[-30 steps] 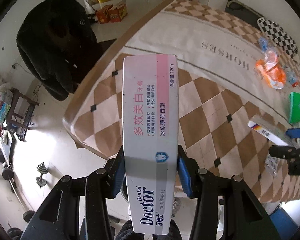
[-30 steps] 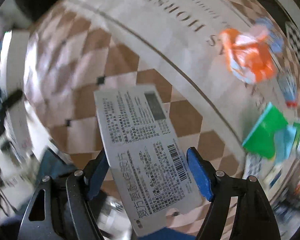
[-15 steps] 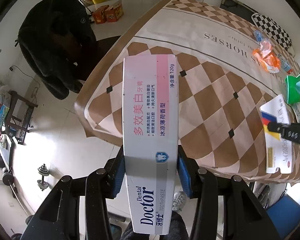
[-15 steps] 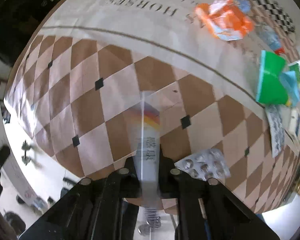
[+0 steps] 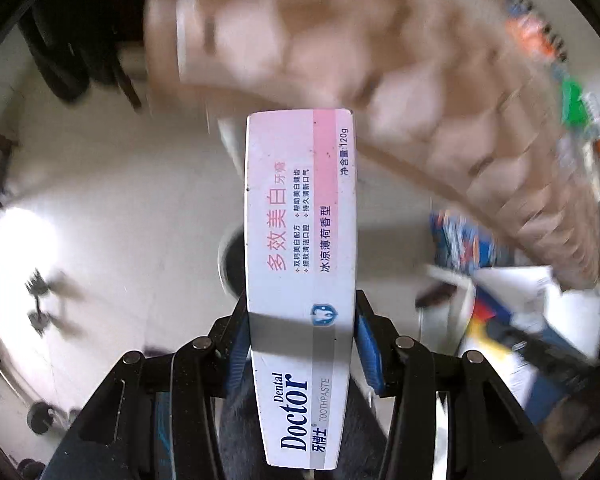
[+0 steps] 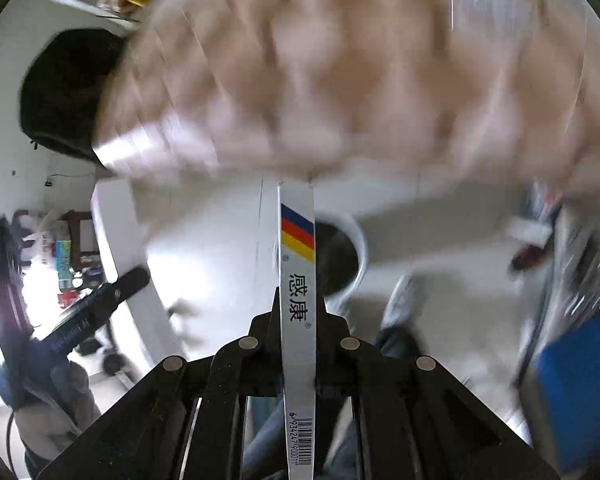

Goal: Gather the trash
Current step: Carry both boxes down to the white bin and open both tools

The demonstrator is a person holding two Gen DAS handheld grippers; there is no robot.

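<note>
My left gripper (image 5: 300, 344) is shut on a white and pink toothpaste box (image 5: 300, 216), held lengthwise over the floor. My right gripper (image 6: 298, 312) is shut on a thin white medicine box (image 6: 297, 264), seen edge-on with a blue, red and yellow stripe. A white round bin with a dark inside shows on the floor behind each box, in the left wrist view (image 5: 230, 260) and in the right wrist view (image 6: 352, 256). The right gripper with its box also shows at the lower right of the left wrist view (image 5: 512, 332). Both views are blurred by motion.
The table with its brown checked cloth (image 5: 380, 60) fills the top of both views, blurred, also in the right wrist view (image 6: 340, 60). Coloured trash (image 5: 572, 96) lies on its far right. A dark coat (image 6: 64, 88) hangs at the left. Dumbbells (image 5: 40, 296) lie on the floor.
Both grippers have swung down and away from the tabletop toward the floor with their boxes. The white bin has come into view under them.
</note>
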